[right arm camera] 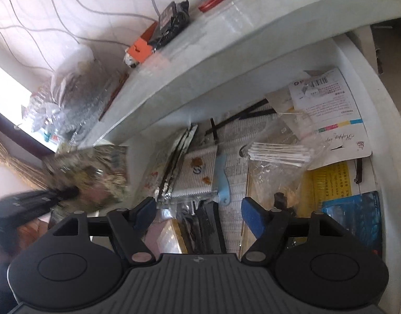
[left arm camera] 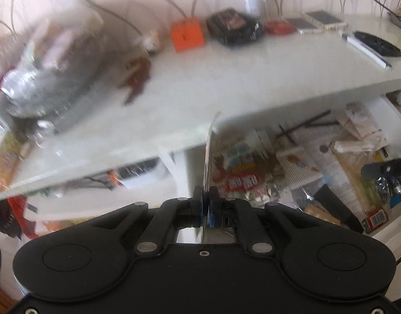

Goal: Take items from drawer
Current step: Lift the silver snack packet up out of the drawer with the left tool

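Left wrist view: our left gripper (left arm camera: 206,198) is clenched on a thin flat packet (left arm camera: 210,154), seen edge-on, rising just ahead of the tips, in front of the tabletop (left arm camera: 226,78) edge. Our right gripper (right arm camera: 198,209) hangs released over the open drawer (right arm camera: 378,141), cotton swabs (right arm camera: 279,154) ahead-right, blue comb (right arm camera: 222,180) between its jaws' line. Risk, we judge: pinch is at the packet's edge, so catching the tabletop lip could twist it loose.
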`<state>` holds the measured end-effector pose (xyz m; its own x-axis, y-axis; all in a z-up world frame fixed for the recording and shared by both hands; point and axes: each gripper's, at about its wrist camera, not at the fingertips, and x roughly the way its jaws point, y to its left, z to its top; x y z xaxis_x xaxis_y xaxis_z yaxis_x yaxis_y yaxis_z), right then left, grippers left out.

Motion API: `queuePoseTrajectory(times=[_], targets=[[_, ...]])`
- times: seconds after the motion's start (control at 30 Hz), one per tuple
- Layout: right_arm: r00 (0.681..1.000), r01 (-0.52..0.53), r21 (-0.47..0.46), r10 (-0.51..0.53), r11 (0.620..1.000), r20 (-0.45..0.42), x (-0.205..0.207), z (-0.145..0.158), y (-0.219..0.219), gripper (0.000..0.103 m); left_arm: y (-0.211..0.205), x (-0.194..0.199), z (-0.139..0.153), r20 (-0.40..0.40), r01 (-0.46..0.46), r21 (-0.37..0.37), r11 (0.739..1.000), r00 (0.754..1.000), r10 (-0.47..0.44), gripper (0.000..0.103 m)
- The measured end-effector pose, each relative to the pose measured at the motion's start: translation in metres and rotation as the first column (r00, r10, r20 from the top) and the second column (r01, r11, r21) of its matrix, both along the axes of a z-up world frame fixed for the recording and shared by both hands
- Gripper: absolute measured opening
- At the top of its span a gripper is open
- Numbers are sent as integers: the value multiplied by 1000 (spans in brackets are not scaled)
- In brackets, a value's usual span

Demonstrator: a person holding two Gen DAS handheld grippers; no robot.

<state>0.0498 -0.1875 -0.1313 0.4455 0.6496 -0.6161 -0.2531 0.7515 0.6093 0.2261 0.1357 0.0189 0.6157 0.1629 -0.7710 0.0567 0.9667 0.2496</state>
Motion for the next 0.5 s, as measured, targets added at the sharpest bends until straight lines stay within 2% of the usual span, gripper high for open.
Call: queuePoseTrajectory(times=[0.07, 0.3, 0.5], targets=[[1000, -7, -11, 7, 1000, 0, 0, 0, 2, 82, 1, -1, 8, 15, 2, -1, 1000, 1000, -2, 4], [999, -42, -63, 42, 997, -5, 0, 1, 10, 82, -6, -5, 39, 89, 37, 30, 999, 995, -40, 4], [997, -80, -128, 81, 988, 2, -1, 3, 20, 82, -13, 5, 75, 195, 66, 177, 982, 976, -101, 4]])
